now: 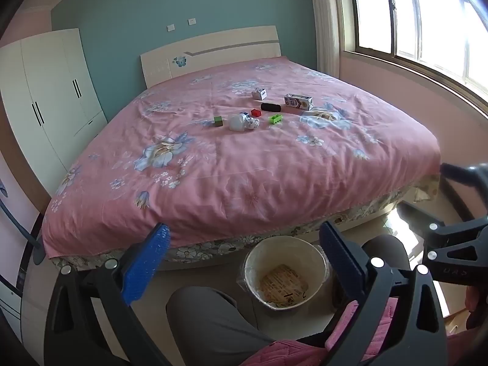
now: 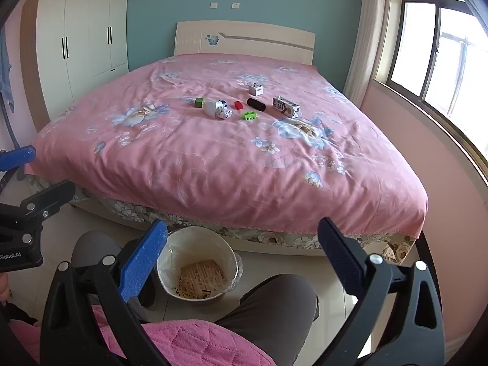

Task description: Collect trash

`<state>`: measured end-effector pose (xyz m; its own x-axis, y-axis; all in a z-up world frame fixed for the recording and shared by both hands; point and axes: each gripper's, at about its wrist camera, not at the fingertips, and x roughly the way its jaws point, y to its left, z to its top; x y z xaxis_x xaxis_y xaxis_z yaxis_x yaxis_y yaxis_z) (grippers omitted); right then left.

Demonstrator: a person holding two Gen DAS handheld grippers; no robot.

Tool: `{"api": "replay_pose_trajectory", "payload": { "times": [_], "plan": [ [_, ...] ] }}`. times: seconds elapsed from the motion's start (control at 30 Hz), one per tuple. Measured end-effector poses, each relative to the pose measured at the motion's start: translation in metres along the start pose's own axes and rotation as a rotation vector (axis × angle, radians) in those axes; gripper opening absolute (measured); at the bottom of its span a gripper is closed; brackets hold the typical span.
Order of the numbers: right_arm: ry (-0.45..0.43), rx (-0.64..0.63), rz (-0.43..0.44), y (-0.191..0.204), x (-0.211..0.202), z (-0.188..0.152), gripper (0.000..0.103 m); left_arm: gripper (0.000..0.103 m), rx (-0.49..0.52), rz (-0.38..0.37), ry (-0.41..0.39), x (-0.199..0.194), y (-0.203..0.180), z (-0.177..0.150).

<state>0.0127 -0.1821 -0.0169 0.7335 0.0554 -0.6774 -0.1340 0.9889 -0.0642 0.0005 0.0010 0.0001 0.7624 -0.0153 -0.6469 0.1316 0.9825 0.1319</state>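
Note:
Several small items lie mid-bed on the pink floral cover [image 1: 231, 170]: a crumpled white wrapper [image 1: 252, 123] beside a white bottle [image 1: 237, 122], a milk carton [image 1: 299, 102], a small white box [image 1: 260, 94], a black cylinder [image 1: 270, 107], a green cube [image 1: 218, 120], a red block [image 1: 256, 113], a green brick [image 1: 276, 119]. A lined trash bin [image 1: 285, 271] with paper inside stands on the floor at the bed's foot. My left gripper [image 1: 244, 253] and right gripper [image 2: 244, 250] are both open and empty, held above the bin, far from the items.
The person's knees [image 1: 210, 314] flank the bin [image 2: 198, 265]. A white wardrobe [image 1: 48, 91] stands left of the bed, a window [image 1: 427, 21] at right. The milk carton [image 2: 286, 106] and wrapper [image 2: 224, 113] show in the right wrist view too.

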Motion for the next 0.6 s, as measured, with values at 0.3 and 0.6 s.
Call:
{"api": "replay_pose_trajectory", "payload": {
  "times": [0.3,0.6],
  "plan": [
    [-0.007,0.001,0.0,-0.0003,-0.001,-0.0003,0.096,0.1,0.006,0.004,-0.001,0.0005,-0.0003,0.0001],
    [-0.009,0.0,0.0,-0.0004,-0.0008,-0.0003,0.096,0.1,0.006,0.009,-0.002,0.0001,0.0006,-0.0001]
  ]
}}
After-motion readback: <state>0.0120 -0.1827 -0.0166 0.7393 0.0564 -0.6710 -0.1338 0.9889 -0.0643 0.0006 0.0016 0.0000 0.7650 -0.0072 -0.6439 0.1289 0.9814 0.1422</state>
